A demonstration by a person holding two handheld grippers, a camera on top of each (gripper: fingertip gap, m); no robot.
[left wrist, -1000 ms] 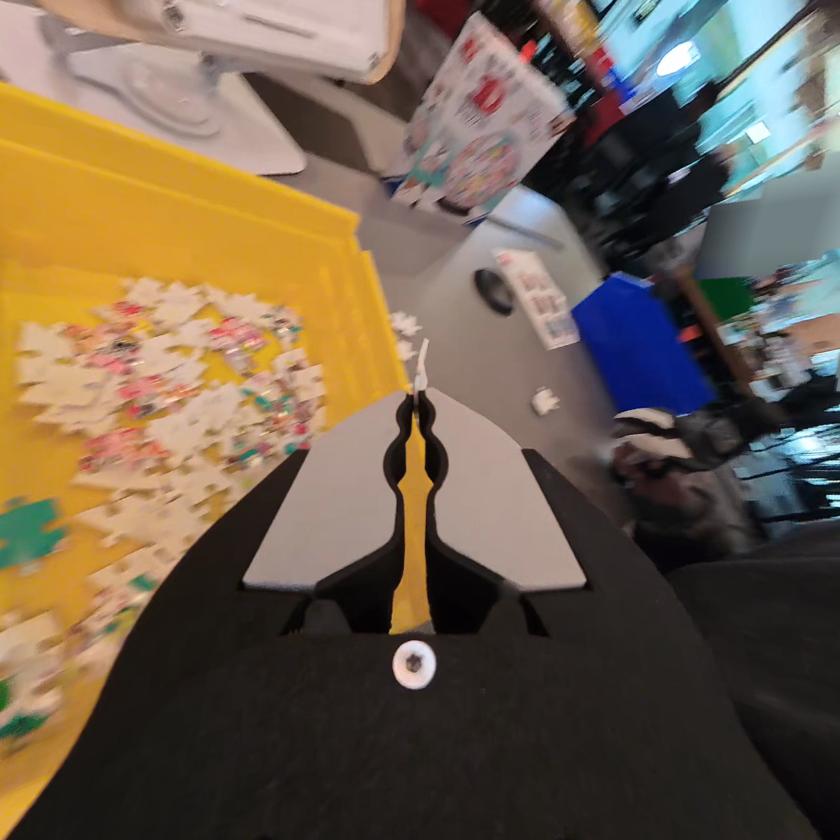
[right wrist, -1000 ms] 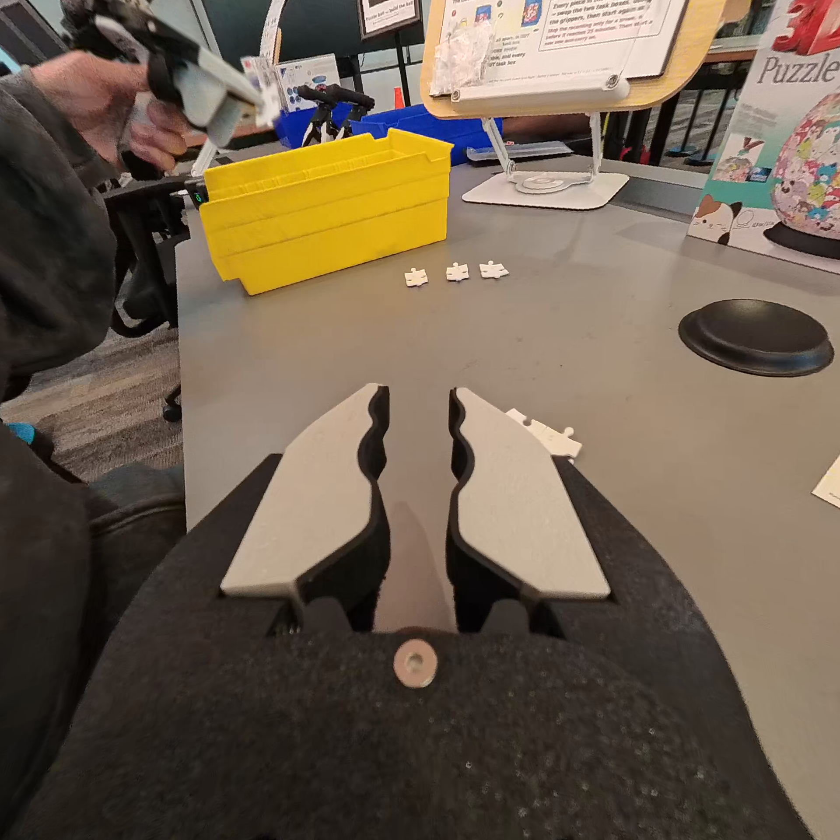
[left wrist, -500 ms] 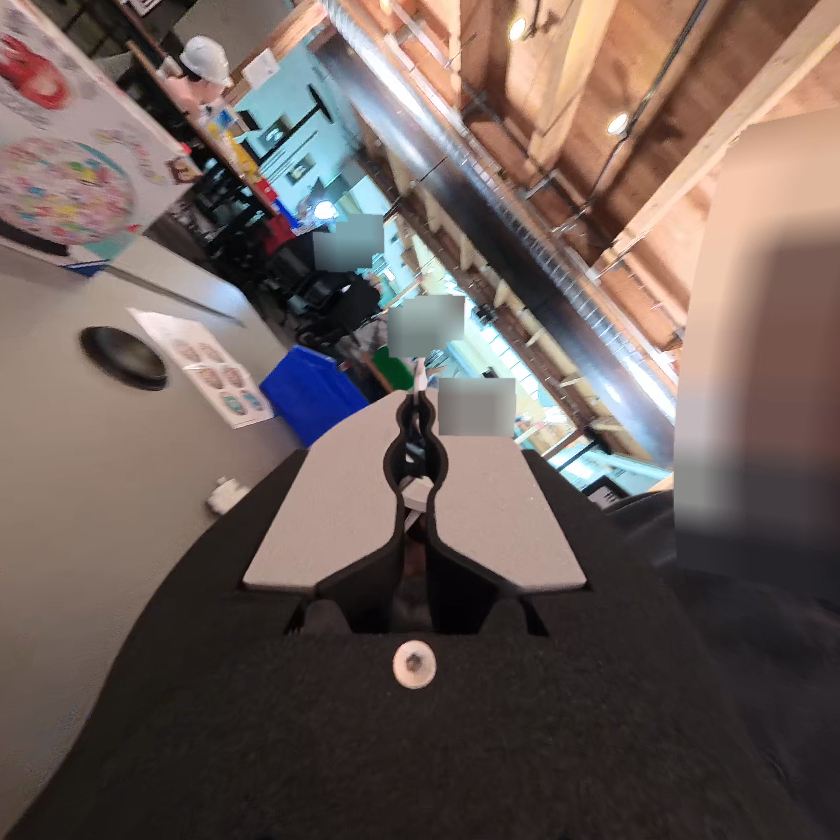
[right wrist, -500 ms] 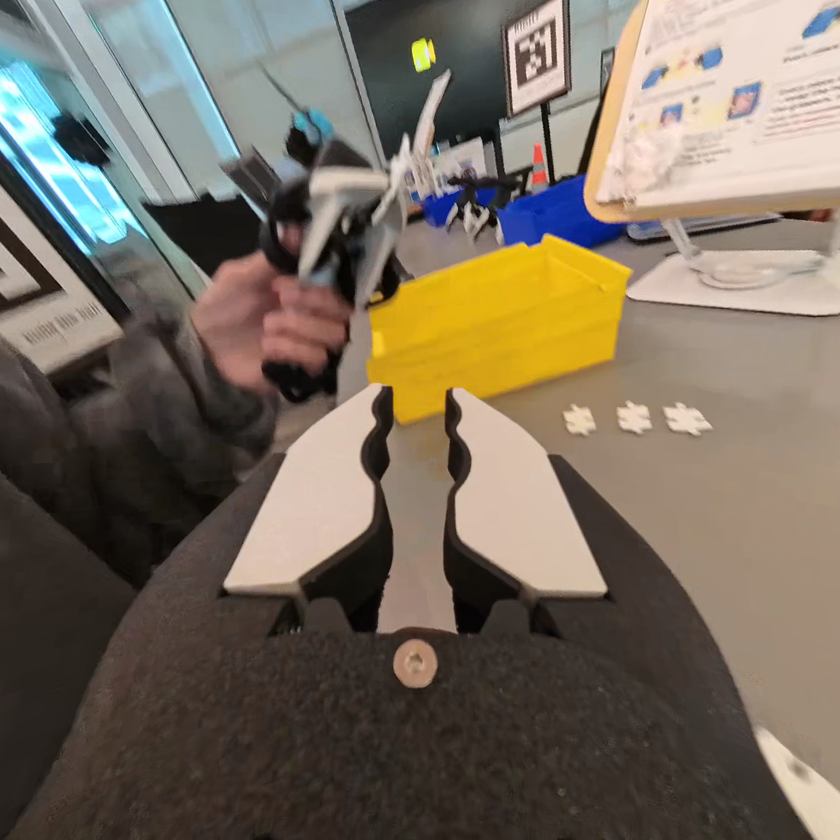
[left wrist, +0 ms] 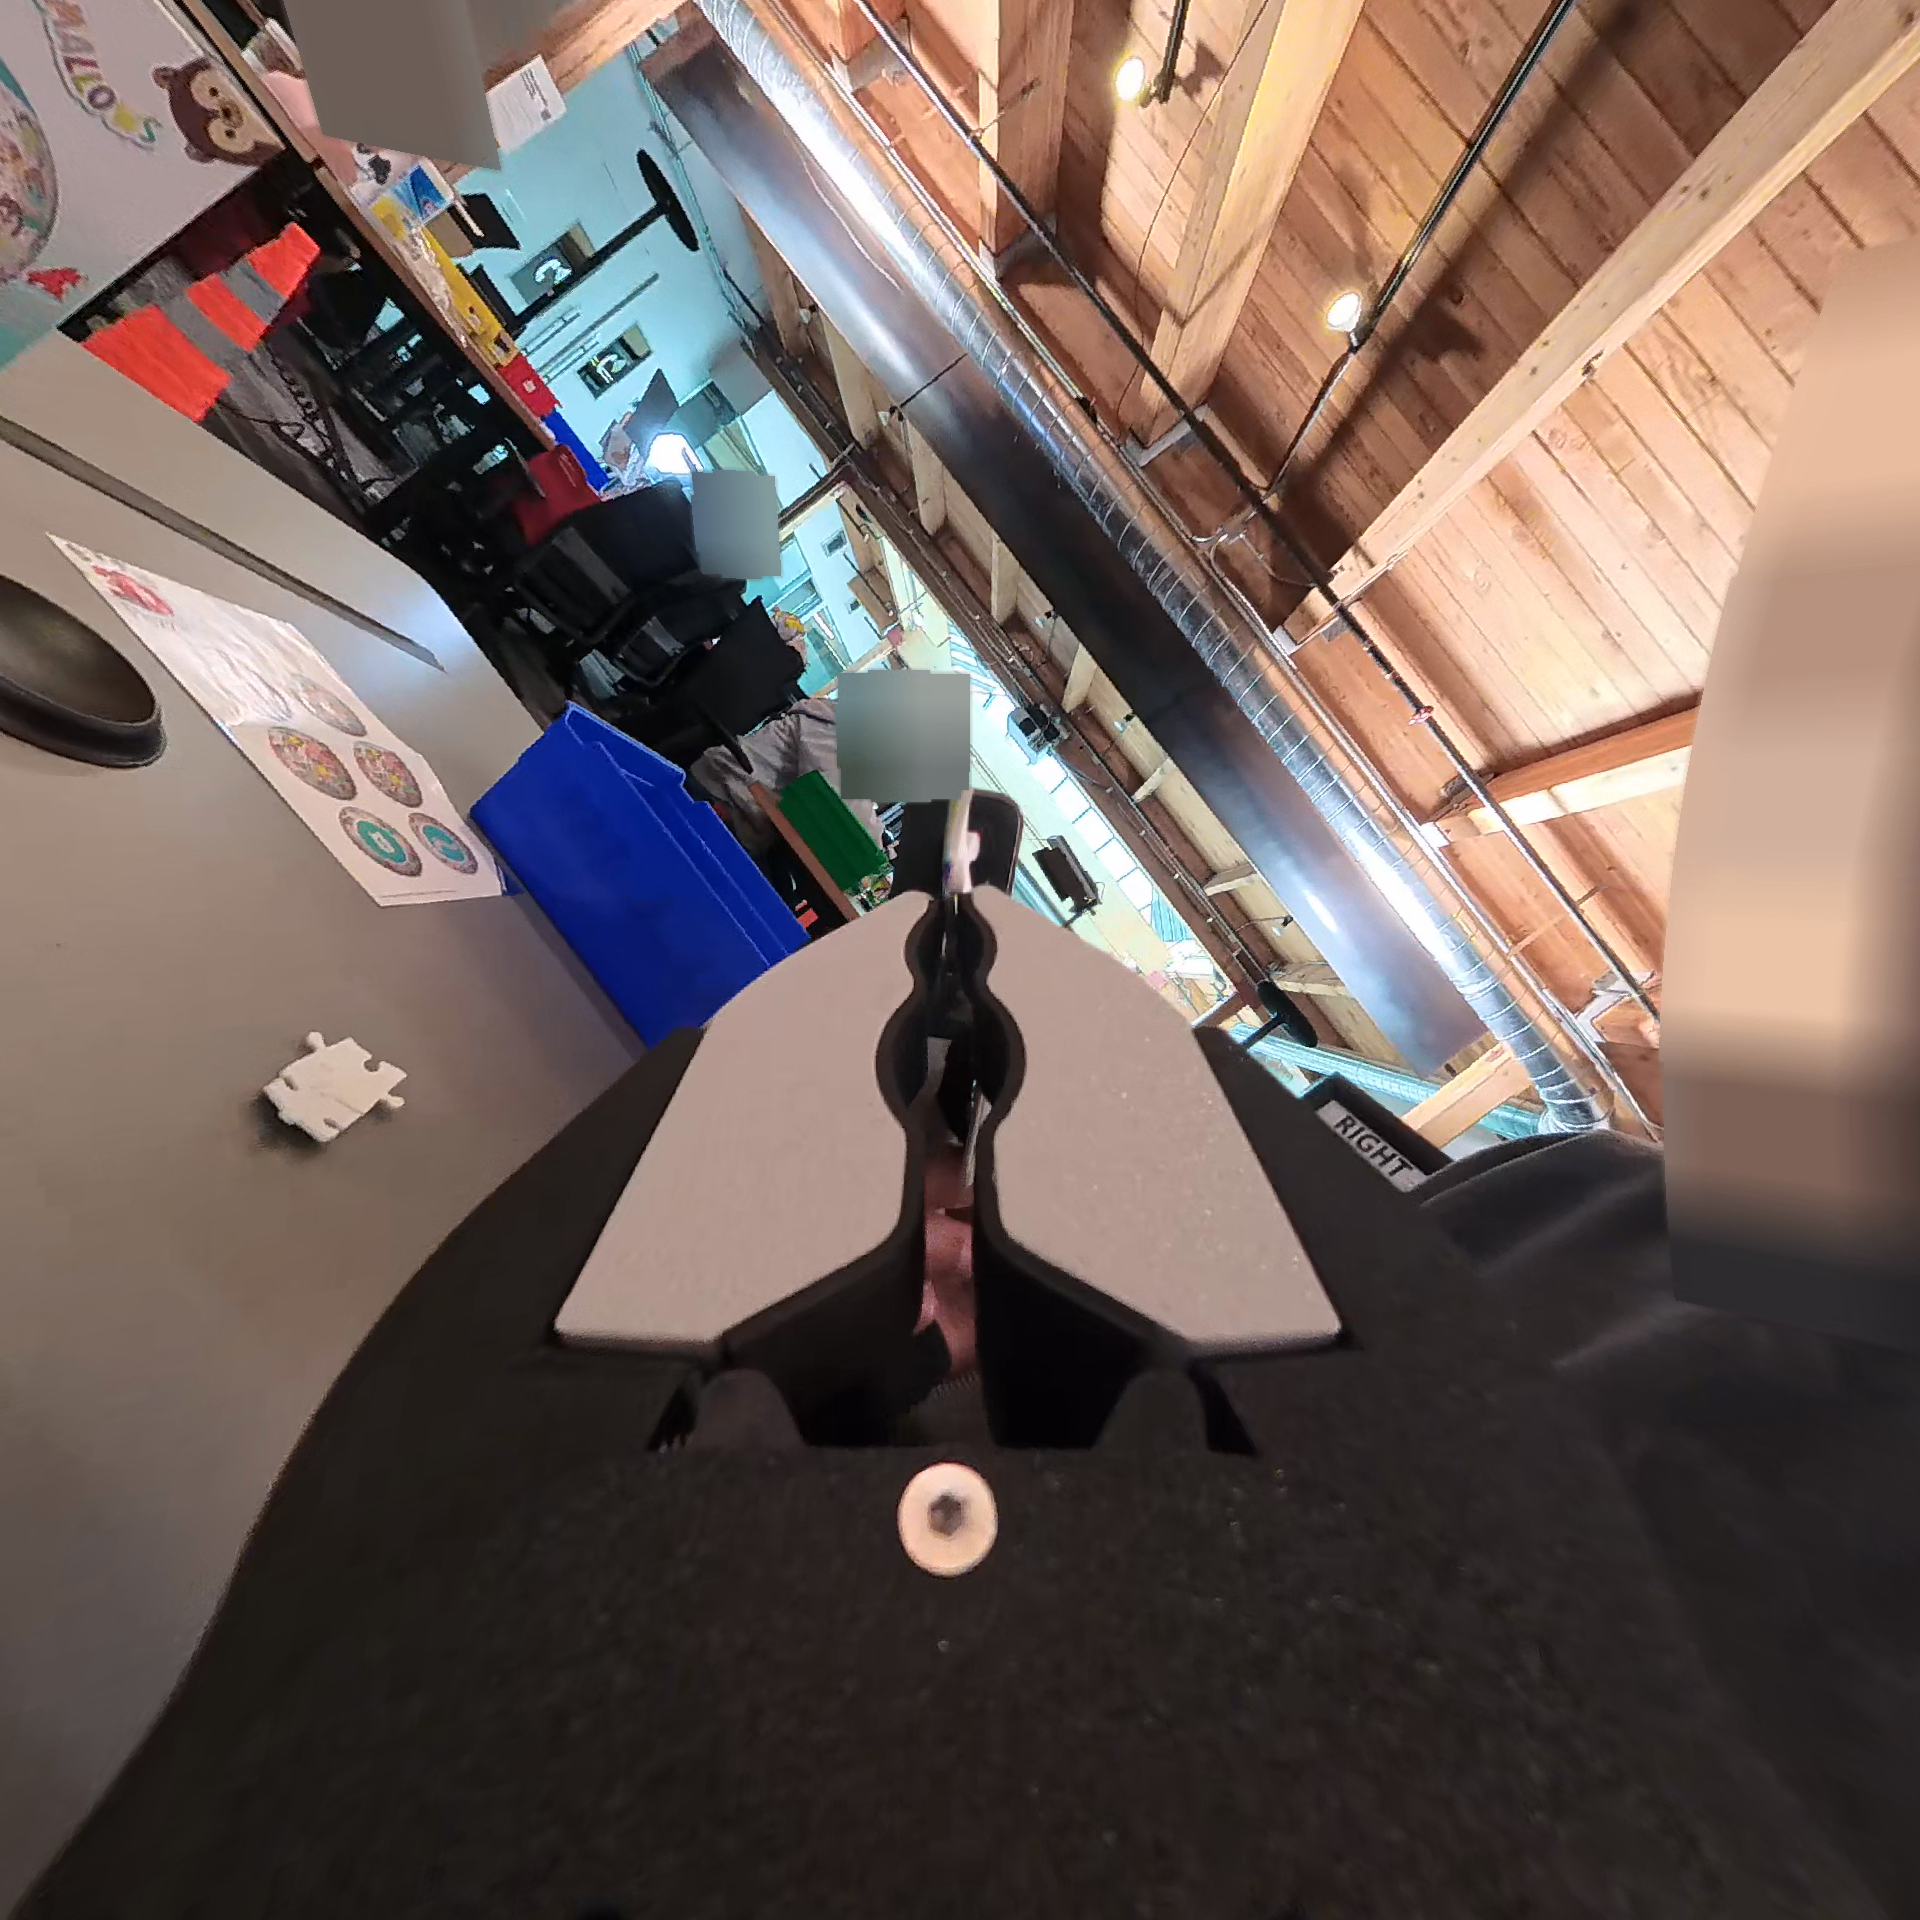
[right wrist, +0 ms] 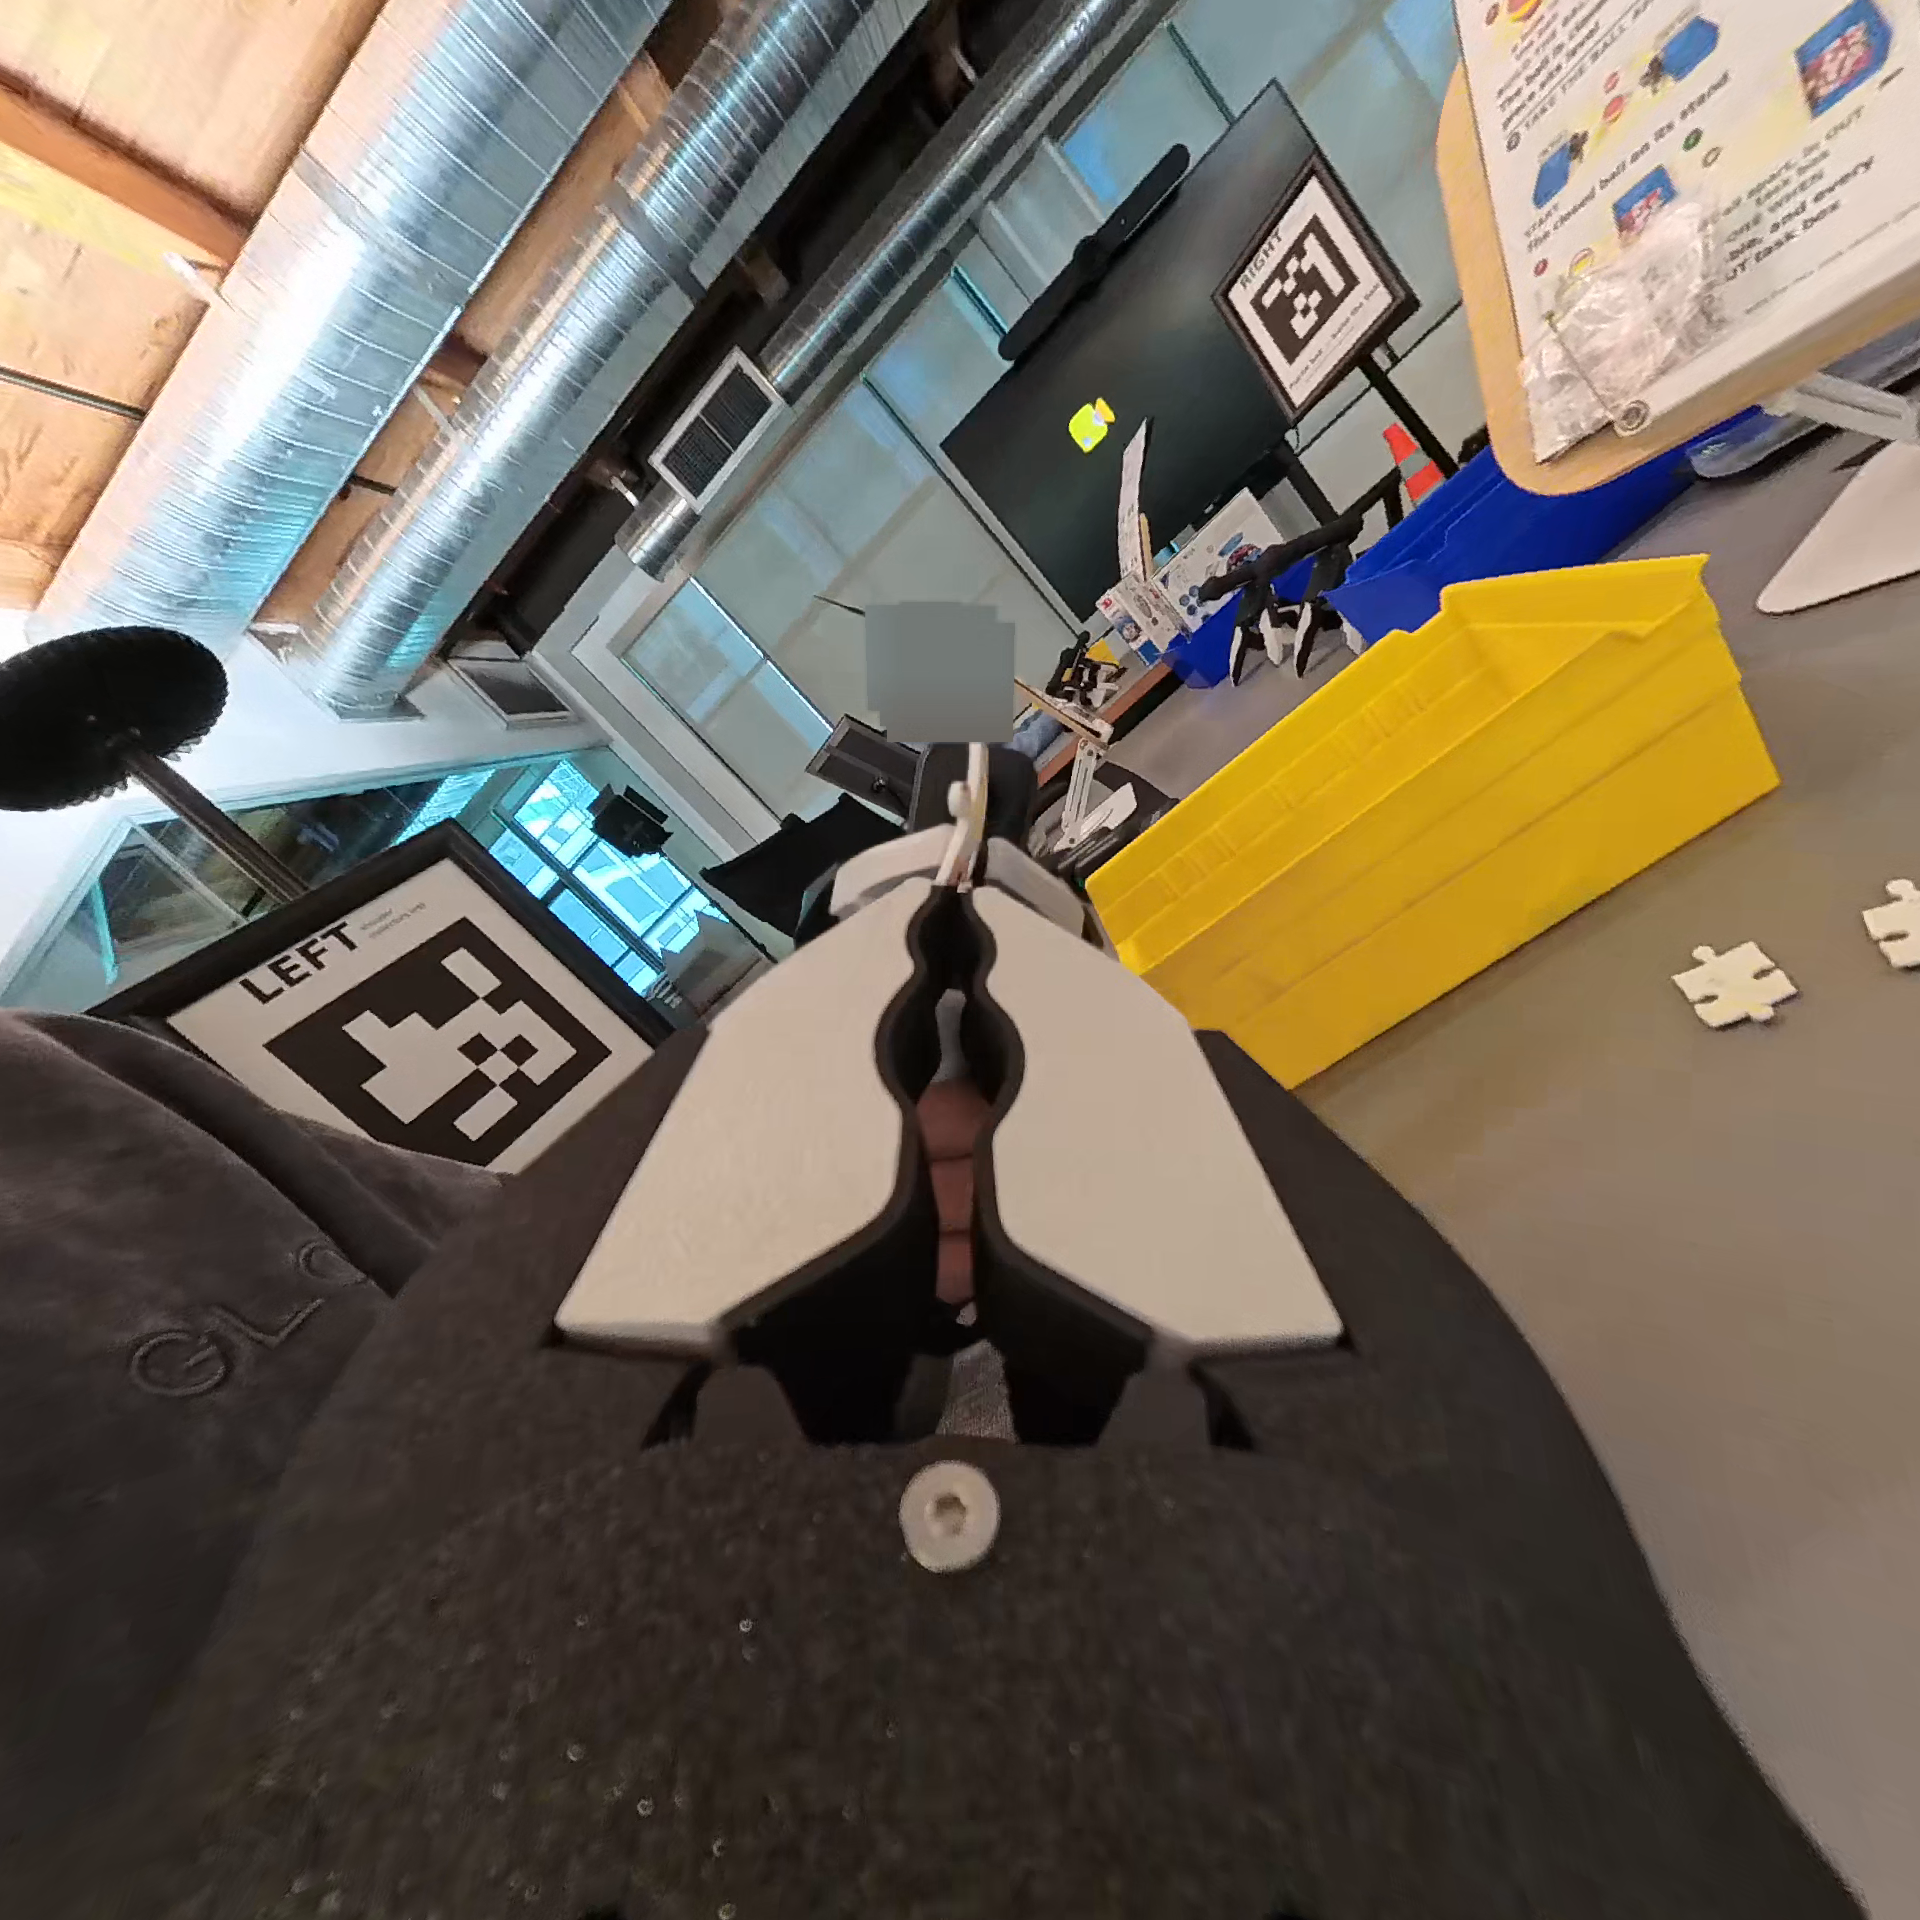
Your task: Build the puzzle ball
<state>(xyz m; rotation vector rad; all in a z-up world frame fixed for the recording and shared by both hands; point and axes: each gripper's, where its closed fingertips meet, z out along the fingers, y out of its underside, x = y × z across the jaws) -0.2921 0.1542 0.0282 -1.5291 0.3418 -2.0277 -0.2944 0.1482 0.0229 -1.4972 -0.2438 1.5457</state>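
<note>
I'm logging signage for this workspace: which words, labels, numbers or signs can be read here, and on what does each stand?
I won't quote writing; these things bear it:
Near black-and-white square marker board: legible.
Far black-and-white marker board: legible.
White instruction sheet on the tan wooden stand: partly legible.
White label on black housing: legible.
Colourful puzzle box: cut off.
Printed sheet on the grey table: too small.
Dark sleeve's embossed lettering: cut off.
</note>
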